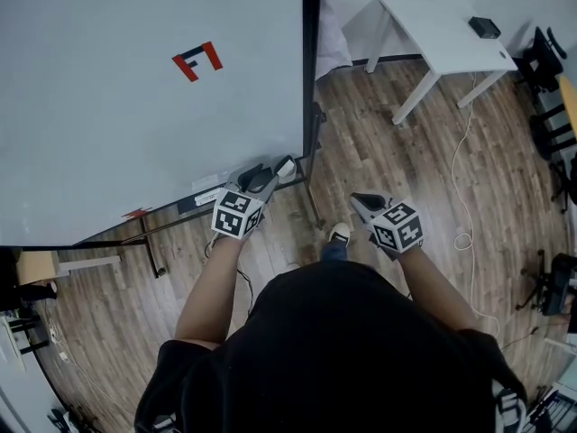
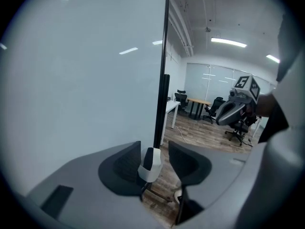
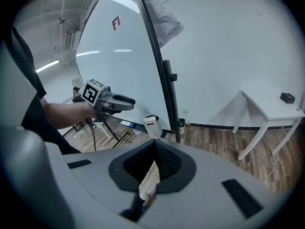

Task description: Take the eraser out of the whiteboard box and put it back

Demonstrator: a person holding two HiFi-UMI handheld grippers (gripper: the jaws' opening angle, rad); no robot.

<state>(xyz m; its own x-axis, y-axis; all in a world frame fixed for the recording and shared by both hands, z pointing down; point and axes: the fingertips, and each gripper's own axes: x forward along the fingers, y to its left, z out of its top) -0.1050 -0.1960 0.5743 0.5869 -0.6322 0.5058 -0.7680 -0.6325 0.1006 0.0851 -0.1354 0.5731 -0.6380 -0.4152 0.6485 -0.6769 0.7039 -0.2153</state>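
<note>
The eraser [image 1: 286, 167], a small white piece with a black part, sits at the lower right corner of the whiteboard [image 1: 135, 106]. I cannot tell a separate box from it. My left gripper [image 1: 270, 174] is open around it. In the left gripper view the eraser [image 2: 150, 163] rests against the left finger [image 2: 125, 168], and floor shows between it and the right finger. In the right gripper view the eraser [image 3: 152, 126] hangs just past the left gripper [image 3: 126, 101]. My right gripper [image 1: 361, 202] is shut and holds nothing, held apart at the right.
The whiteboard's black frame [image 1: 311, 61] and stand legs [image 1: 149, 246] reach the wooden floor. A white table [image 1: 442, 34] carries a small black object [image 1: 484, 27]. A cable [image 1: 464, 197] trails on the floor. Office chairs [image 1: 545, 61] stand far right. My foot [image 1: 338, 234] is below.
</note>
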